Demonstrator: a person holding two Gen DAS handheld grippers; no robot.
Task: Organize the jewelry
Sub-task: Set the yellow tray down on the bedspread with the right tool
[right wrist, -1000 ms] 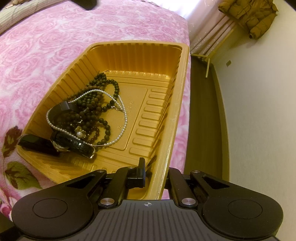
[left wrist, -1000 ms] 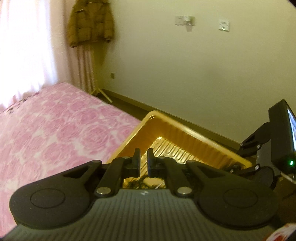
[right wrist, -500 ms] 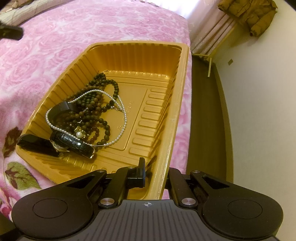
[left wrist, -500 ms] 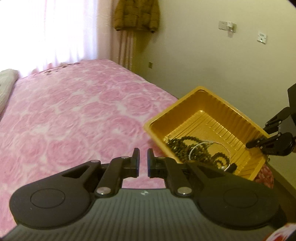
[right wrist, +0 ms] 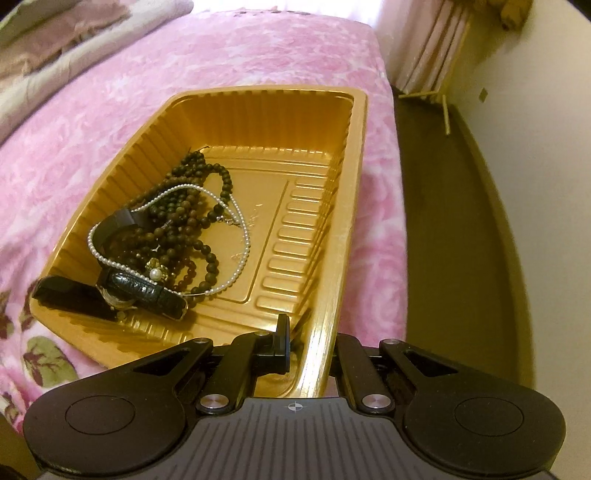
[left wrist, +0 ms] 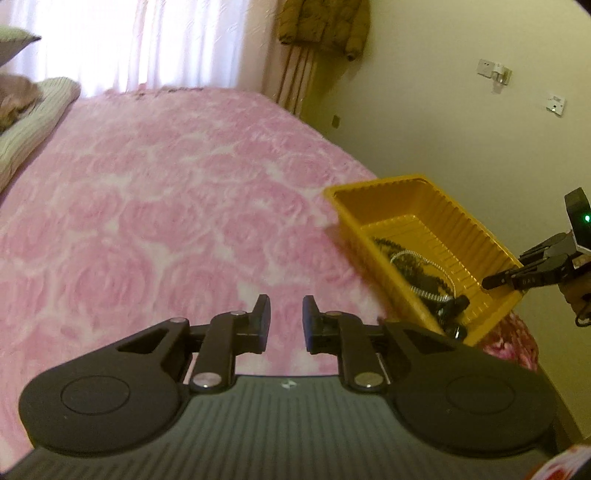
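My left claw (left wrist: 286, 319) hangs over the pink rose-patterned bedspread (left wrist: 166, 221), jaws parting, nothing between them, touching nothing. Striped pillow (left wrist: 33, 122) sits at the bed's far left edge. The ribbed golden plastic tray (left wrist: 476, 229) rests at the bed's right edge, near the cream wall (left wrist: 461, 129).

In the tray's near left part lies the jewelry pile: a dark brown round-bead necklace (right wrist: 192, 229), a thin white pearl strand (right wrist: 242, 236) looped over it, a black leather-strap wristwatch (right wrist: 147, 291) with its strap running into the near left corner, and a small gold ring with a pearl (right wrist: 157, 272) on top. The tray's far and right parts are bare ribbed floor.

My right claw (right wrist: 306, 339) is clenched on the tray's near right rim: one finger inside the wall, the other outside and mostly hidden by it. A brown padded jacket (left wrist: 321, 26) hangs by the pink curtain (left wrist: 299, 81).
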